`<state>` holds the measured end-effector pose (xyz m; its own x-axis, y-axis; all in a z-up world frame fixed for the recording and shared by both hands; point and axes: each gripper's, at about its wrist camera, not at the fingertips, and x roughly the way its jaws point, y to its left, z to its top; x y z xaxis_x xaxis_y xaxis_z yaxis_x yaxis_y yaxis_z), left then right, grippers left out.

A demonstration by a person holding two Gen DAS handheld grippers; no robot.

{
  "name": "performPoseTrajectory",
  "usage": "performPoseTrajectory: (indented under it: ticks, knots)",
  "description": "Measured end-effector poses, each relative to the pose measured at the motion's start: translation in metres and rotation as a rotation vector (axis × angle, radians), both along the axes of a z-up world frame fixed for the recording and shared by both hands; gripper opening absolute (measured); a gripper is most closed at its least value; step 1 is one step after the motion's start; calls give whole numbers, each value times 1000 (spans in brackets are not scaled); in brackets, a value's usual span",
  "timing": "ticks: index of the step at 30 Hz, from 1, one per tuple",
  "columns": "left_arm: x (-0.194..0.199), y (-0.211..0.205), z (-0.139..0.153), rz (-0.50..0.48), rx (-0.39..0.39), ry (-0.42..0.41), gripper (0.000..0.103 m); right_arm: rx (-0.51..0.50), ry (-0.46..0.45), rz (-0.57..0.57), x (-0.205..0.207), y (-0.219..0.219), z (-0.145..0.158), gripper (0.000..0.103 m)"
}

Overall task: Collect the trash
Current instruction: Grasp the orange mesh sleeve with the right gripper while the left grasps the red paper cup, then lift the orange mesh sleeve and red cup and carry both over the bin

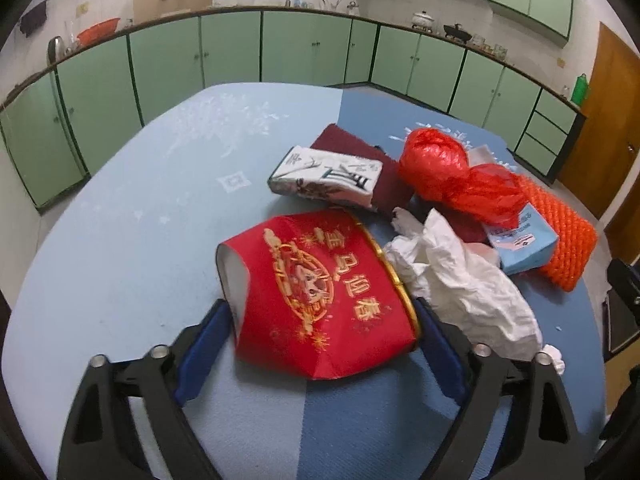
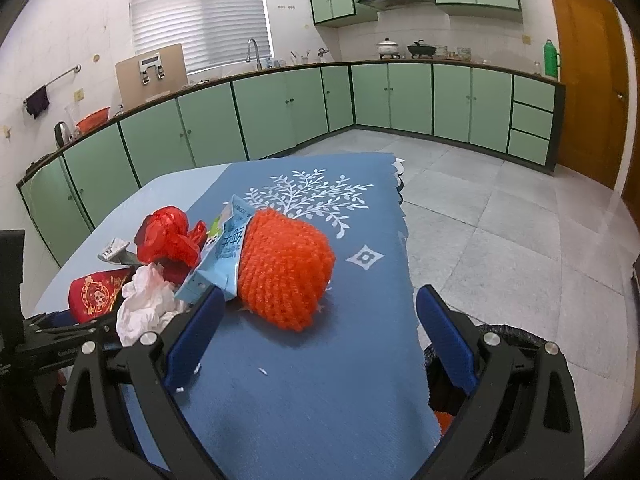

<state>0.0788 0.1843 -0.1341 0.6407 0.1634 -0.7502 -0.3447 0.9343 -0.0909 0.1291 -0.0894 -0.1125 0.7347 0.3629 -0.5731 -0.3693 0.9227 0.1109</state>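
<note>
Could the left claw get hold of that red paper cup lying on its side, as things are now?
Probably yes. The left claw is open with the red paper cup already between its fingers; only the crumpled white tissue crowds one side.

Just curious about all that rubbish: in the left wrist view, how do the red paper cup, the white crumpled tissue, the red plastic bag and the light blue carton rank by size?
1. red paper cup, though nearest the camera
2. white crumpled tissue and red plastic bag, too alike to rank
3. light blue carton, partly covered
</note>
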Motion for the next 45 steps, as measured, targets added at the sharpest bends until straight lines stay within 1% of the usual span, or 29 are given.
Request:
performPoseTrajectory:
  ticks: [3,4,8,17,18,19,21,23,24,25,26,28,29,35,41,45]
  knots:
    - [-2,-4,2,-9,11,-14,85,-2,5,7,2,2,-1,94]
    - [-3,-4,4,-5,17,-20,81,-3,5,9,2,3,-2,94]
    - [-15,-6,15,6,30,-69,81,-12,9,19,5,6,-2,94]
    - [-25,-12,32,5,53,-134,81,-40,43,31,22,17,-9,93]
    - [-23,-13,33,5,54,-135,81,-41,50,31,24,18,-9,90]
    - [-22,-13,35,5,54,-138,81,-39,62,32,27,20,-10,84]
    - [-22,-12,36,7,53,-143,81,-40,92,42,34,23,-13,77]
    - [-23,-13,38,4,57,-151,81,-41,117,52,38,25,-16,67]
    - [-23,-14,40,1,61,-155,81,-36,130,66,39,26,-18,55]
    - [-23,-15,40,-1,65,-158,81,-31,140,80,40,26,-19,47]
    - [-23,-16,41,-4,67,-161,81,-30,151,91,40,27,-20,43]
    - [-23,-18,43,-10,68,-167,81,-17,158,112,39,28,-21,26]
    - [-23,-19,44,-14,71,-171,81,-11,150,119,37,27,-19,23]
    - [-21,-30,53,-36,85,-195,81,-16,70,114,24,22,-3,21]
    - [-20,-42,67,-73,92,-233,81,14,17,95,18,8,17,21]
    - [-20,-49,73,-98,87,-257,81,25,-1,87,13,-1,26,21]
